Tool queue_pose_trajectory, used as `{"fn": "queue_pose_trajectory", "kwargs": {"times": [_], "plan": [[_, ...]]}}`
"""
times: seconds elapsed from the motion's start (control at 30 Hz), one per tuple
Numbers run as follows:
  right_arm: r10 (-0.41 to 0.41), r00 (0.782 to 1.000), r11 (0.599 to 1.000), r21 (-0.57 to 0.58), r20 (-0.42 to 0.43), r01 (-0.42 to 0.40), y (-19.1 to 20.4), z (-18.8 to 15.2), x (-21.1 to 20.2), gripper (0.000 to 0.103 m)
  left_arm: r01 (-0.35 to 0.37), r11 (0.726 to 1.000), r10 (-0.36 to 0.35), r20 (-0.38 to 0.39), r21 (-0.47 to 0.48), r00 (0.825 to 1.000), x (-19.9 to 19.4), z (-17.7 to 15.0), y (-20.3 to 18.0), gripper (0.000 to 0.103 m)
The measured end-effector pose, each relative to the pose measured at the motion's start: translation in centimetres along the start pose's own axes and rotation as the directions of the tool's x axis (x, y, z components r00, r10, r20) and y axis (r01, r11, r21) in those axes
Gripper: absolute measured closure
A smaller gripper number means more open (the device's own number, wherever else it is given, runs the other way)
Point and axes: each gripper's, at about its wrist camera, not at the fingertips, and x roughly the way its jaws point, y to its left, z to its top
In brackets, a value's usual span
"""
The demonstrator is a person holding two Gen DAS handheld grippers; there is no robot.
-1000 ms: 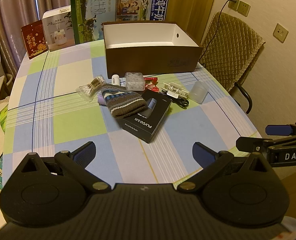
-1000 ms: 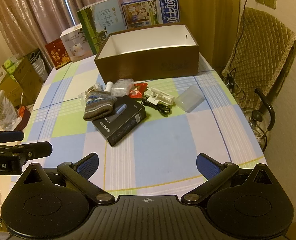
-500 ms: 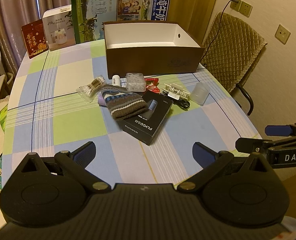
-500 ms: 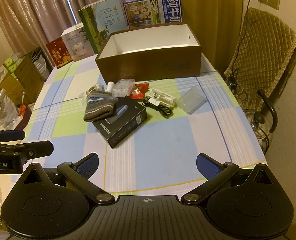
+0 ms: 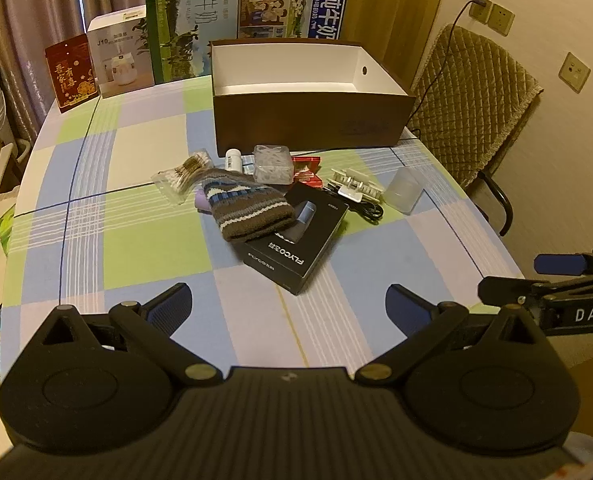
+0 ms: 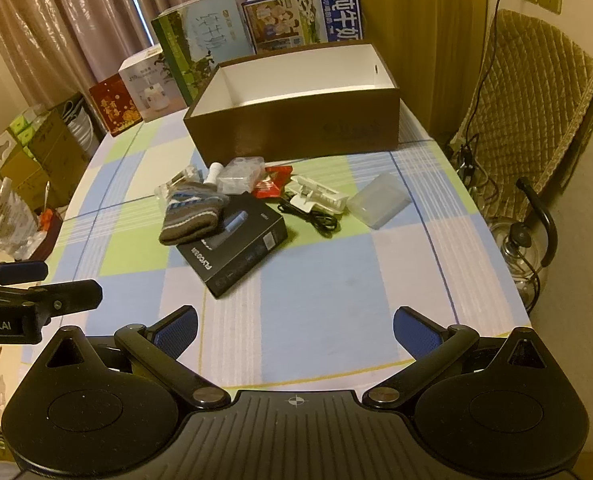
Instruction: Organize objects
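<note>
The left gripper (image 5: 288,306) is held with its fingers spread wide and nothing between them, above the near edge of the checked tablecloth (image 5: 144,240); the right gripper (image 6: 294,326) is likewise spread and empty, held just beside it at the same edge. In the left wrist view the right gripper is seen at about 3 o'clock, and in the right wrist view the left gripper is seen at about 9 o'clock. The clutter to be organized is gathered at 12 o'clock from both grippers, well apart from the fingertips, toward the middle of the table. Nearest is a black FLYCO box (image 5: 296,238), lying flat and turned at an angle; a striped knit hat (image 5: 248,210) is draped partly over its far left corner. Beyond the hat, a packet of cotton swabs (image 5: 182,174) lies at about 11 o'clock, with a small white bottle (image 5: 233,160), a clear plastic container (image 5: 272,162) and a red packet (image 5: 306,168) ranged to its right. At about 1 o'clock a white clip-like piece (image 5: 354,186) rests on a coiled black cable (image 5: 366,210), and a frosted plastic case (image 5: 404,190) lies just beside them. Behind the whole group an open brown box (image 5: 312,120) with a white interior is set, nothing visible inside it.
</note>
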Motion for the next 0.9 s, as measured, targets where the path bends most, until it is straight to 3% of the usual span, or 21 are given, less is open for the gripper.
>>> {"fn": "queue_pose_trajectory", "kwargs": {"times": [0.7, 0.9], "plan": [[-0.02, 0.999, 0.999, -0.042, 0.032, 0.021, -5.8, 3.2, 4.7, 0.002, -0.084, 0.993, 0.081, -0.037, -0.081, 0.996, 4.1, 2.5, 1.3, 0.001], [-0.015, 1.0, 1.0, 0.011, 0.01, 0.015, -8.4, 5.3, 7.4, 0.002, -0.122, 0.985, 0.119, -0.035, -0.12, 0.992, 5.1, 4.0, 1.8, 0.001]]}}
